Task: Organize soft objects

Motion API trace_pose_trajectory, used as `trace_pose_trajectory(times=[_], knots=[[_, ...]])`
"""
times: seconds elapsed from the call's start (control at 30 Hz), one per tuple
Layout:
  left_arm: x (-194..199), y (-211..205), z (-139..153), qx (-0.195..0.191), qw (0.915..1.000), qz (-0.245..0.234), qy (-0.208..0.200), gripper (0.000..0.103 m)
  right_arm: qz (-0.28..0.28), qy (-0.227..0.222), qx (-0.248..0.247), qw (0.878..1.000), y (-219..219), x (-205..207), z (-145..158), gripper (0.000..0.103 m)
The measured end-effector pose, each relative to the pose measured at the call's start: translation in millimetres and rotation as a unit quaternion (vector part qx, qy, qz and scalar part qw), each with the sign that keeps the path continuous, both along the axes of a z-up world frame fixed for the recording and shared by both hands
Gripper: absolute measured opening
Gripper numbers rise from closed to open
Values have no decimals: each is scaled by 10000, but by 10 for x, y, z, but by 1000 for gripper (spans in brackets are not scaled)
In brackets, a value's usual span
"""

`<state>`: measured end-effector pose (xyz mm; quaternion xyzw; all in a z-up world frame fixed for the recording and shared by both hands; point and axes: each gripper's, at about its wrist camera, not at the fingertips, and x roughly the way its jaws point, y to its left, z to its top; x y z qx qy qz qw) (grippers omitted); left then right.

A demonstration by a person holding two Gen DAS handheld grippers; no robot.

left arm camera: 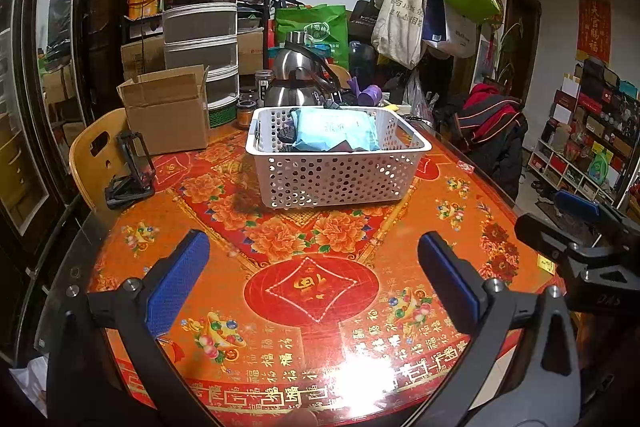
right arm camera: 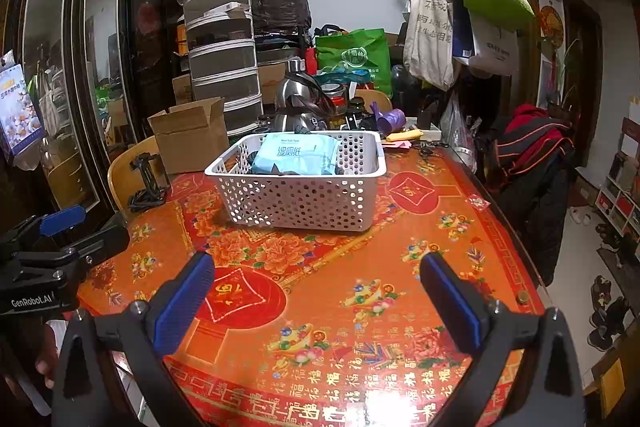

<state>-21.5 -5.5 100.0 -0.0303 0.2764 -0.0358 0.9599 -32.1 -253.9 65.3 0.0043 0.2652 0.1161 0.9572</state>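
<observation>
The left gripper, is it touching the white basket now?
Apart. In the left wrist view, the left gripper is open over the tablecloth, and a wide strip of bare cloth lies between its blue fingertips and the white basket.

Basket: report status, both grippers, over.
Left gripper open, empty. Right gripper open, empty. Basket mid-table, blue wipes pack inside. Path clear.

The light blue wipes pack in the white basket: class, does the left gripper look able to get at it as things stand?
Probably yes. The left gripper is open and empty, only bare tablecloth lies before the basket, and the wipes pack sits on top, exposed from above.
</observation>
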Motion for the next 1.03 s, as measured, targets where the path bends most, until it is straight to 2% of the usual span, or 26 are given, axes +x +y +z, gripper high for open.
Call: trace_pose_trajectory(times=[1.03], knots=[[-2, -7, -77, 84, 10000, -52, -8, 103, -12, -31, -36, 10000, -2, 3, -27, 102]])
